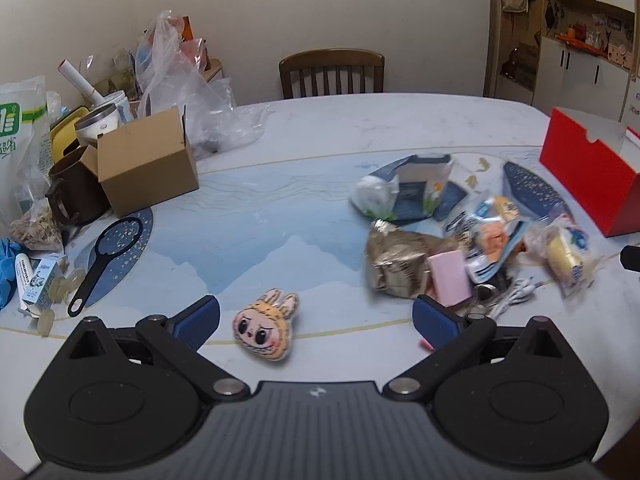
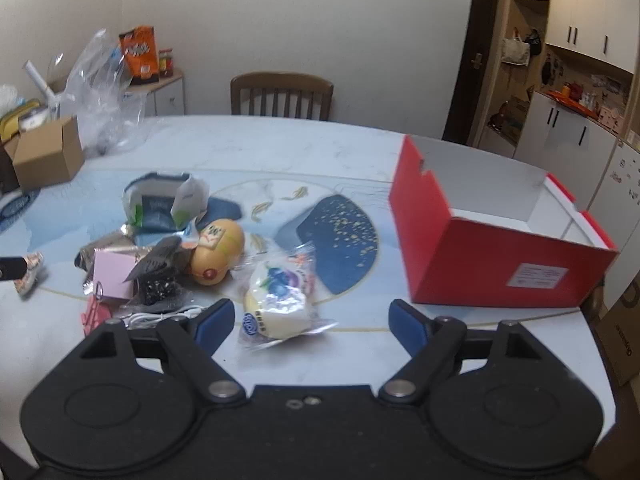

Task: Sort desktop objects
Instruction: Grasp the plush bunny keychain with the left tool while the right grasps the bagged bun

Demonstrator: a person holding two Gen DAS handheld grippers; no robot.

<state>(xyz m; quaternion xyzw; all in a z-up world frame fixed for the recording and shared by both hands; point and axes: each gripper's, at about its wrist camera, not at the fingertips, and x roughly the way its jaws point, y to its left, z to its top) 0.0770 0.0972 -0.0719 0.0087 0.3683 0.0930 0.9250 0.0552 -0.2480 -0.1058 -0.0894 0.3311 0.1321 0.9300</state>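
Observation:
My left gripper [image 1: 316,322] is open above the table's near edge, with a plush bunny-hood face toy [image 1: 266,330] lying between its fingers. To its right lies a pile: a gold foil bag [image 1: 400,264], a pink pad [image 1: 450,278], snack packets [image 1: 496,236] and a white cable [image 1: 516,294]. My right gripper [image 2: 311,326] is open, with a wrapped bread packet [image 2: 280,304] between its fingers. A yellow egg-shaped toy [image 2: 216,250] and the pink pad [image 2: 114,274] lie to the left. An open red box [image 2: 480,240] stands to the right.
A cardboard box [image 1: 148,164], a brown mug [image 1: 74,196], a black ring-shaped tool [image 1: 106,256], plastic bags [image 1: 180,80] and a small tube box [image 1: 38,284] crowd the table's left side. A wooden chair [image 1: 332,74] stands behind the table. Cabinets line the right wall.

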